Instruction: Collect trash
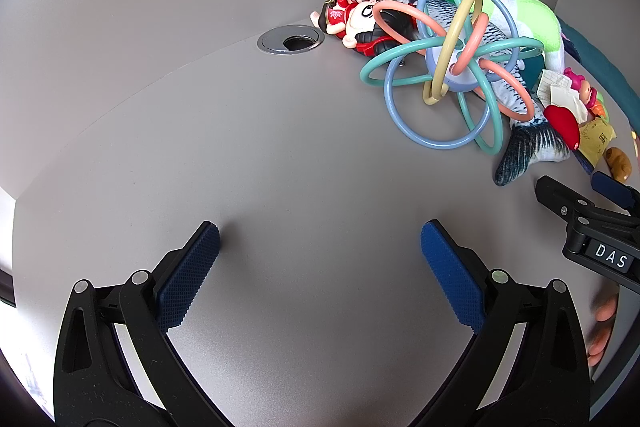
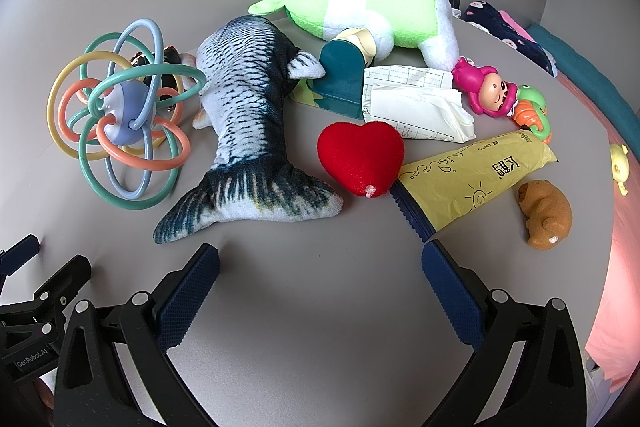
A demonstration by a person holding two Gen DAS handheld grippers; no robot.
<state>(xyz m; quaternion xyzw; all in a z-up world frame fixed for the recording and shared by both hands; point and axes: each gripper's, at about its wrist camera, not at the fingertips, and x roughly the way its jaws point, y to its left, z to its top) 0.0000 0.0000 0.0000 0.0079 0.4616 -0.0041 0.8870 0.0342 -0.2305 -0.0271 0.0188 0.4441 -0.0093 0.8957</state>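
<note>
Left gripper point(image 1: 320, 243) hovers over bare grey desk point(image 1: 280, 147), jaws wide and holding nothing; a ring toy point(image 1: 452, 63) lies far right beside a grommet point(image 1: 290, 39). Right gripper point(image 2: 320, 259), jaws wide and holding nothing, faces a yellow wrapper point(image 2: 472, 175) just beside a red heart point(image 2: 360, 157), crumpled paper point(image 2: 416, 103) behind, plush fish point(image 2: 248, 119) left.

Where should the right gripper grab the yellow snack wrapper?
Right gripper is open. Take the yellow wrapper by its near serrated edge, coming from the front: that end is nearest and free, while the far end runs toward the paper and toys.
</note>
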